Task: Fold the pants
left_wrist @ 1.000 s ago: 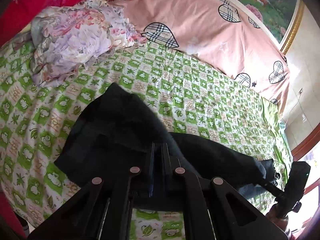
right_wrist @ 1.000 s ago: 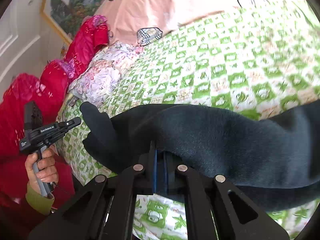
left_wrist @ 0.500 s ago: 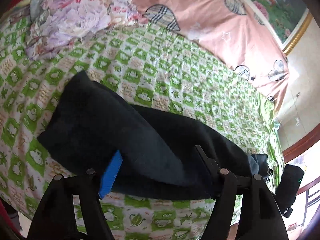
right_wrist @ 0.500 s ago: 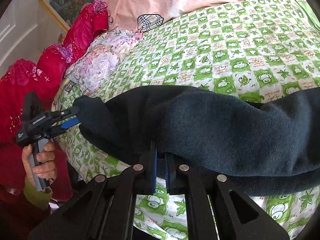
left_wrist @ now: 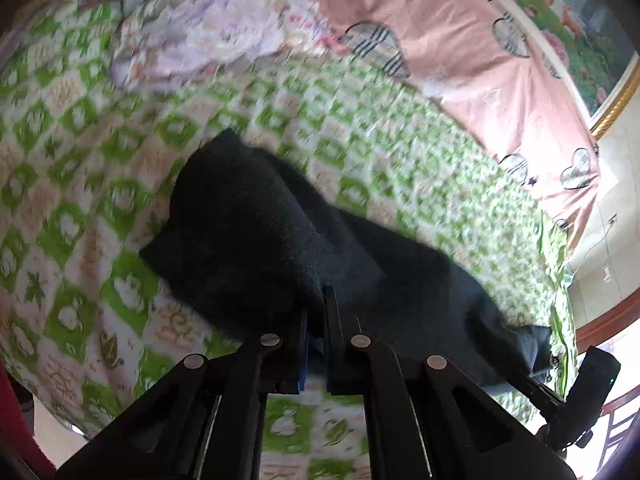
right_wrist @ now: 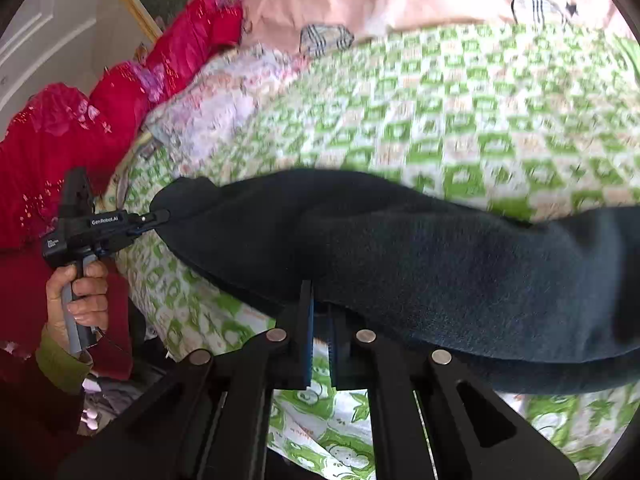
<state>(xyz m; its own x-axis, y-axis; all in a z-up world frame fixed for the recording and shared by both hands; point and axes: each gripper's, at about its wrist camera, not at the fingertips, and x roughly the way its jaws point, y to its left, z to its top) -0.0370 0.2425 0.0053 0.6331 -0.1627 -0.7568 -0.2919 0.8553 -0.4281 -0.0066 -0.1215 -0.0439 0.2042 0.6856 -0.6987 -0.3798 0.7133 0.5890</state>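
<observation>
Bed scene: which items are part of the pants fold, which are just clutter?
In the job:
- dark pants
- left claw, shut on the pants
- right claw, shut on the pants

Lying about:
- green checked bedsheet
- floral bundle
- pink heart-print cover
- red quilt
- framed picture

Left gripper (left_wrist: pixel 316 312) pinched shut on the near edge of dark pants (left_wrist: pixel 280 248). Pants stretched across a green-checked bedsheet (left_wrist: pixel 400 152) toward the right gripper (left_wrist: pixel 560 400) at lower right. Floral cloth (left_wrist: pixel 208 32) and pink sheet (left_wrist: pixel 440 32) bunched beyond.
</observation>
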